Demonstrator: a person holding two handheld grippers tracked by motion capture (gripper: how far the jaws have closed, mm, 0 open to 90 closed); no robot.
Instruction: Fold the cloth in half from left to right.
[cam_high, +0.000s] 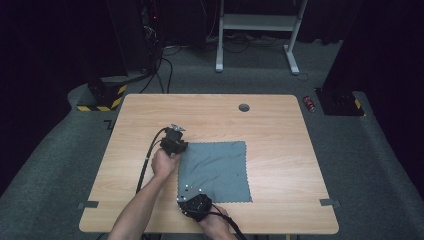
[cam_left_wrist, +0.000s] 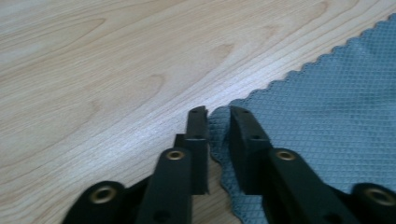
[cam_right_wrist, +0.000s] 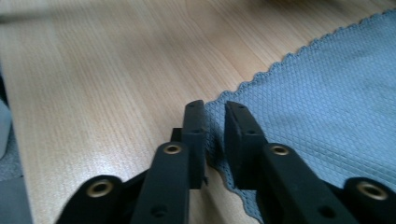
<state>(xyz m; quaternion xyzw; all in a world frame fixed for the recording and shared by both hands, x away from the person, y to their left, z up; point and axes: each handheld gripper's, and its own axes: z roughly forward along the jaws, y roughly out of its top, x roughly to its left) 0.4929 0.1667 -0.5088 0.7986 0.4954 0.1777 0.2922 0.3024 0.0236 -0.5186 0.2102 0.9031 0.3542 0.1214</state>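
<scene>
So the grey cloth (cam_high: 215, 171) lies flat on the tabletop (cam_high: 270, 125). Left claw (cam_left_wrist: 217, 122) is narrow at its far-left corner, right claw (cam_right_wrist: 214, 119) narrow at the near-left one; looks like each pinches the edge, hard to be sure.

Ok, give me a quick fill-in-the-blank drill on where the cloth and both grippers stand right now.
1. The grey scallop-edged cloth lies flat on the ____ table.
2. The left gripper has its fingers around the cloth's ____.
3. In the high view, the right gripper sits at the cloth's near-____ corner.
4. A round ____ sits near the table's far edge.

Missing words: wooden; corner; left; hole
</scene>
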